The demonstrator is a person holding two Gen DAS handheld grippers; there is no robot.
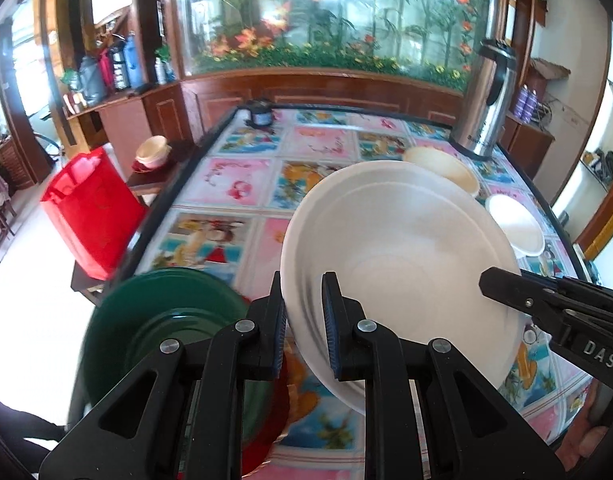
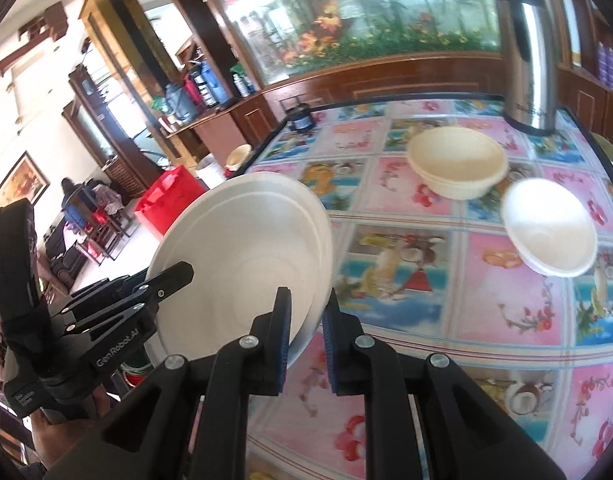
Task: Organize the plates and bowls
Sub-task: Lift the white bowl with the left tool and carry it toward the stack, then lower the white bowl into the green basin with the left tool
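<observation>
A large white plate (image 1: 398,256) is held tilted above the table between both grippers. My left gripper (image 1: 304,320) is shut on its left rim. My right gripper (image 2: 306,336) is shut on its right rim; the plate also shows in the right wrist view (image 2: 242,248). The right gripper's fingers (image 1: 506,284) reach in from the right in the left wrist view. A dark green plate (image 1: 162,320) lies on a red plate (image 1: 266,432) at the table's near left. A cream bowl stack (image 2: 458,164) and a white bowl (image 2: 550,228) stand further back.
The table (image 2: 426,280) has a colourful patterned cloth. A steel thermos (image 2: 526,48) stands at the far right, a small dark jar (image 1: 260,114) at the far edge. A red bin (image 1: 90,208) and a side stool with bowls (image 1: 152,152) stand left of the table.
</observation>
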